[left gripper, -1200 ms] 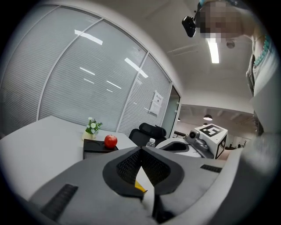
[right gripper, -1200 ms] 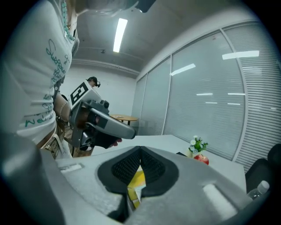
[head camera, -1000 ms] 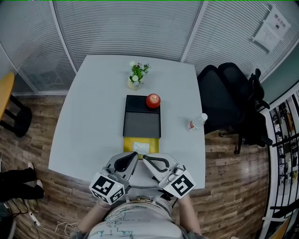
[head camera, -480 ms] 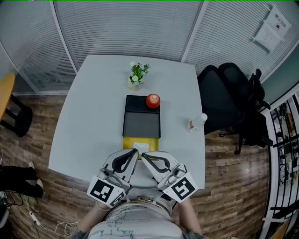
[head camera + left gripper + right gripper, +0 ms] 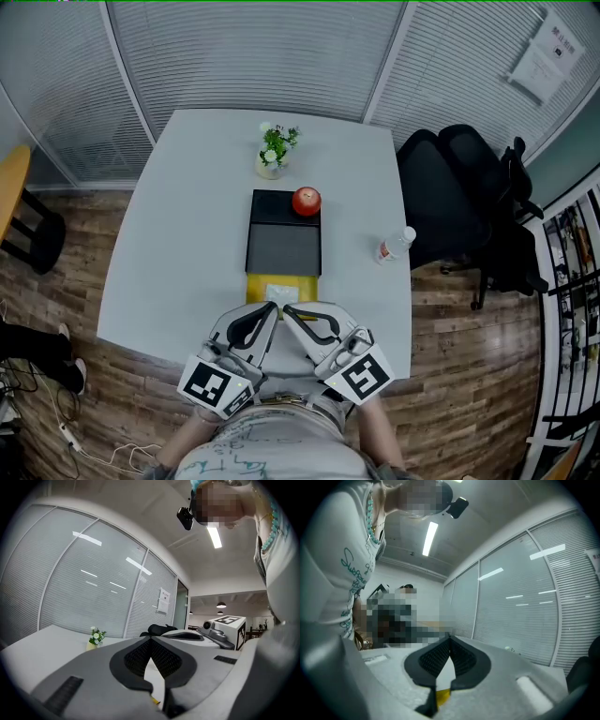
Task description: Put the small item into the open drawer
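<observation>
left tongs [image 5: 272,303] and right tongs [image 5: 286,310] both clenched empty; one apple [image 5: 306,201], one bottle [image 5: 396,246], one open drawer [image 5: 256,287]

apple [image 5: 307,201] on box [image 5: 284,246] | drawer [image 5: 257,289] before box | plant [image 5: 273,150] behind | bottle [image 5: 396,246] right

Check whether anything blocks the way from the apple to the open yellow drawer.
Nothing visible does. The apple sits on the black box; only the box's bare top lies between it and the yellow drawer.
</observation>
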Tool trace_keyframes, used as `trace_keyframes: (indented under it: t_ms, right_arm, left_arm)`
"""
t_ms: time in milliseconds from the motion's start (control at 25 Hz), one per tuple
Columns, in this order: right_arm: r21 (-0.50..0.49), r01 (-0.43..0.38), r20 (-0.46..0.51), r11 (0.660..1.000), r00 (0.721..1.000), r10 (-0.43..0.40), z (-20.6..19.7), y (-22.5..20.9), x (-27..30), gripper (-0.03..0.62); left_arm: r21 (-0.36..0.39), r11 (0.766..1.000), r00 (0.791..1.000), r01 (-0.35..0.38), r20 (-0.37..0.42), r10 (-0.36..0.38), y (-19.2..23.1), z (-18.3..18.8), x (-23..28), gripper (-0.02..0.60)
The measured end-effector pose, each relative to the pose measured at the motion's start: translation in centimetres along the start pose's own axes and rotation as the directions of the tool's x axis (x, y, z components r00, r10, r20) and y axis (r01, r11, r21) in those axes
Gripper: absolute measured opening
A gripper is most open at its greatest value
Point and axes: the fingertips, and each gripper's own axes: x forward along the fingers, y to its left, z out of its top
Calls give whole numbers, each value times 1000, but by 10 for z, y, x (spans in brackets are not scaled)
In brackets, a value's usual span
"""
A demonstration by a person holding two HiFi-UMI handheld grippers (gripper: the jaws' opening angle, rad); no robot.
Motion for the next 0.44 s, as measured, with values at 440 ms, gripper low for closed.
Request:
trace_keyframes:
  t_ms: [440]
  right_arm:
    - [-19, -15, -26, 1000, 1000, 15, -8, 2, 0, 2]
  left_arm:
    - [-13, 1000, 1000, -14, -11, 14, 2, -5, 0, -3]
